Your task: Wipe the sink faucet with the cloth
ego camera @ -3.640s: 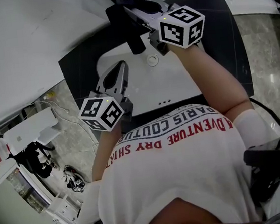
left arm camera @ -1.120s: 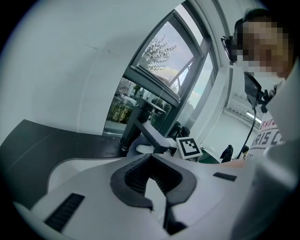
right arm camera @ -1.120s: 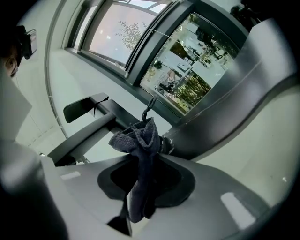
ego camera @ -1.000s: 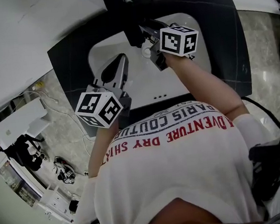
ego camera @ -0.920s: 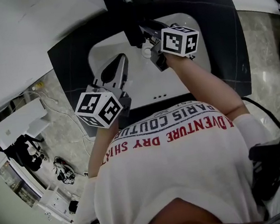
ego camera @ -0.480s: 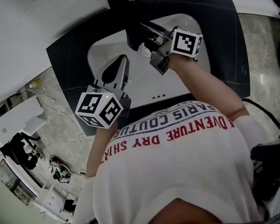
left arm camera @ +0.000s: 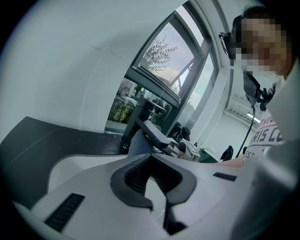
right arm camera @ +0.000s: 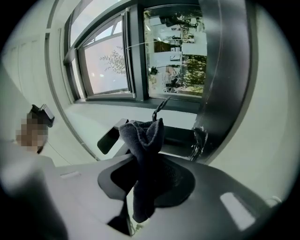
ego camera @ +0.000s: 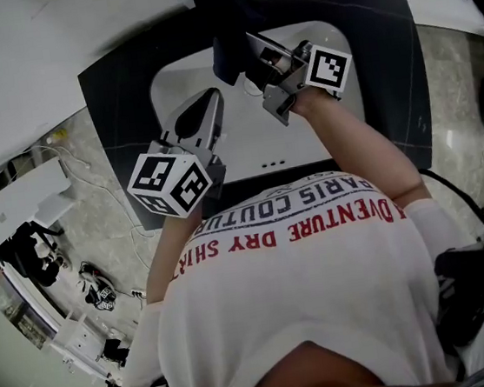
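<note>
- Dark grey cloth [right arm camera: 143,154] clamped in the right gripper [right arm camera: 137,206], plain only in the right gripper view: bunched folds standing up above the fingers [right arm camera: 178,187], a tail hanging down through them.
- Closed tight on that cloth, those fingers; just to the right in the same view, the black faucet [right arm camera: 225,70] looming large. Cannot tell from there whether cloth and faucet touch.
- Seen from the head view instead: right gripper [ego camera: 253,51] up against the faucet [ego camera: 220,24], near the far edge of the dark desk [ego camera: 117,98] and above the white sink [ego camera: 313,127]. Cloth lost against the black of the faucet in that view.
- Given only by the left gripper view: cloth as a bluish-grey bundle [left arm camera: 137,146] pressed to the lower part of the faucet [left arm camera: 140,115], with the right gripper [left arm camera: 152,136] reaching in from the right.
- Left gripper [ego camera: 207,105] held over the left part of the sink, apart from the faucet and pointed towards it.
- Drawn together to a thin slit, its fingers [left arm camera: 131,185], with nothing between them.
</note>
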A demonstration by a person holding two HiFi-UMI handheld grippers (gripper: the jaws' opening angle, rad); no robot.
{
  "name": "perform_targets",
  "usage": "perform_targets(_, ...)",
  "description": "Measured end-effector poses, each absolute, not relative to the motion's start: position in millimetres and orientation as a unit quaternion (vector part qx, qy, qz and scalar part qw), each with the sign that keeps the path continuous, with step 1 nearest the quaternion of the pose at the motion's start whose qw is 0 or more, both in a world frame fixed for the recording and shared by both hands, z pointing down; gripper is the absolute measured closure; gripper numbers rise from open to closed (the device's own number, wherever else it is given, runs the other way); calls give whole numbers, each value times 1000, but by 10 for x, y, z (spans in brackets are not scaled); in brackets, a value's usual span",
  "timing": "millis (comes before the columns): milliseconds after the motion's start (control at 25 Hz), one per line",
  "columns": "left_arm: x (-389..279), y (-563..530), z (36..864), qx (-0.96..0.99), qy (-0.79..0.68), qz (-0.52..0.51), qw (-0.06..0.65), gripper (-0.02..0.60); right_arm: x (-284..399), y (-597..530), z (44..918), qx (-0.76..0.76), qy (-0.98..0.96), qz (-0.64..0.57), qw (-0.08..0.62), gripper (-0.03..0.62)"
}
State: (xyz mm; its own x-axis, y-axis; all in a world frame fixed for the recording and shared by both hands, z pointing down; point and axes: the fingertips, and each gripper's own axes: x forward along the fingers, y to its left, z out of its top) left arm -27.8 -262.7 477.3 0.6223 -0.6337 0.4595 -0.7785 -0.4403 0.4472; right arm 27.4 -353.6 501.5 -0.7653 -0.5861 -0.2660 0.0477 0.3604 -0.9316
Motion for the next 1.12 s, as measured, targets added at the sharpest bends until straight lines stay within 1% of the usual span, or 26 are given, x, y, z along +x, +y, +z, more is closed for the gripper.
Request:
perform_targets(280, -247, -2557, 4765, 841, -421, 110, 321, 580, 403, -3242, 5019, -142, 745, -563, 328, 517)
perform_targets(560, -212, -2442, 4705, 841, -425, 104, 317, 580, 467, -2846, 4985, -114, 714, -599, 345, 519)
perform_targets(760, -221, -2388, 4640, 841, -430, 99, 314, 580, 484, -2857, 4990, -126, 721, -595, 333, 519)
perform_targets(880, -212, -2347, 4622, 841, -433, 97, 311, 580, 534, -2842, 4970, -155, 743, -574, 308, 517)
perform_targets(1120, -172, -2250, 4612, 840, -435, 93, 311, 580, 669, -2595, 4912, -263, 840, -438, 180, 517)
